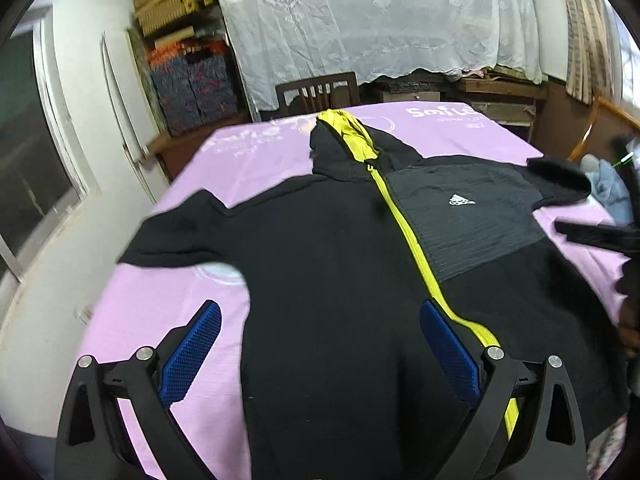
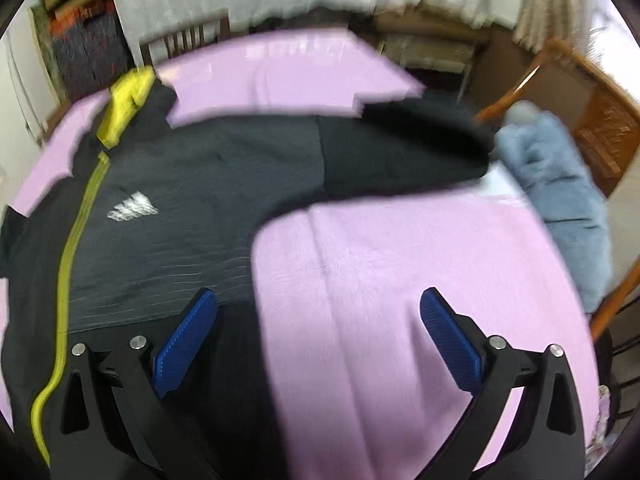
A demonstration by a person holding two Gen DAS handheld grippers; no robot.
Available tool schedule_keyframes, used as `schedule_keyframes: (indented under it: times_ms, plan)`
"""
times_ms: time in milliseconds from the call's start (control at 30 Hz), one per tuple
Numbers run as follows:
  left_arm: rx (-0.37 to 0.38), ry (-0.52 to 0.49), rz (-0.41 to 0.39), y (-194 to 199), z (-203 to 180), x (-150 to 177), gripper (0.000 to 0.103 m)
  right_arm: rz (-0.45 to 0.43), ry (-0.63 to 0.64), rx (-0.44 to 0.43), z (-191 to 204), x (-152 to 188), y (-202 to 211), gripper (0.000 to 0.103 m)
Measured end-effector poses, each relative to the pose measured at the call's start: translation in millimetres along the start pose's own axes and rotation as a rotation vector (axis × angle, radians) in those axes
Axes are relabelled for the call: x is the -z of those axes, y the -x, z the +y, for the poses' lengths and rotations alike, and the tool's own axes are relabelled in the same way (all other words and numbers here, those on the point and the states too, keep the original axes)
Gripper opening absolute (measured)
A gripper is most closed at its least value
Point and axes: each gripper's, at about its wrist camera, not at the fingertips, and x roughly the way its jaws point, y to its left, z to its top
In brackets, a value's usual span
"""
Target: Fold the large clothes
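Note:
A black hooded jacket (image 1: pixel 320 264) with a yellow zip (image 1: pixel 404 224) and a white logo lies spread front-up on a pink cloth-covered table (image 1: pixel 248 152). Its sleeves reach out to both sides. My left gripper (image 1: pixel 320 320) is open above the jacket's lower left half, with its blue pads wide apart and nothing between them. In the right wrist view the same jacket (image 2: pixel 192 200) fills the left side, its right sleeve (image 2: pixel 400 152) stretched across the table (image 2: pixel 400 260). My right gripper (image 2: pixel 318 308) is open over the jacket's right edge and the pink cloth.
A light blue garment (image 2: pixel 560 184) lies at the table's right edge beside a wooden chair (image 2: pixel 600 104). A dark chair (image 1: pixel 316 90) stands at the far end. White lace fabric (image 1: pixel 380 16) hangs behind. Stacked boxes (image 1: pixel 180 40) and a window fill the left.

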Motion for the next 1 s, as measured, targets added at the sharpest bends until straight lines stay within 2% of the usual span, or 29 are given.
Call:
schedule_keyframes:
  times_ms: [67, 167, 267, 400, 567, 1000]
  plan:
    - [0.016, -0.007, -0.002, 4, -2, 2, 0.1, -0.103, 0.013, -0.037, 14, 12, 43, 0.099]
    - [0.059, 0.004, -0.007, 11, -2, 4, 0.1, -0.163, 0.112, -0.162, 47, 18, 85, 0.099]
    - [0.046, 0.046, -0.048, 19, 3, 7, 0.1, -0.215, 0.191, -0.205, 80, 26, 112, 0.099]
    - [0.048, 0.095, -0.057, 26, 15, 7, 0.1, -0.203, 0.261, -0.257, 116, 39, 122, 0.099]
    - [0.013, 0.114, -0.042, 25, 27, 7, 0.1, -0.172, 0.296, -0.265, 135, 47, 124, 0.099]
    - [0.012, 0.156, -0.038, 23, 43, 6, 0.1, -0.163, 0.265, -0.304, 136, 43, 125, 0.099]
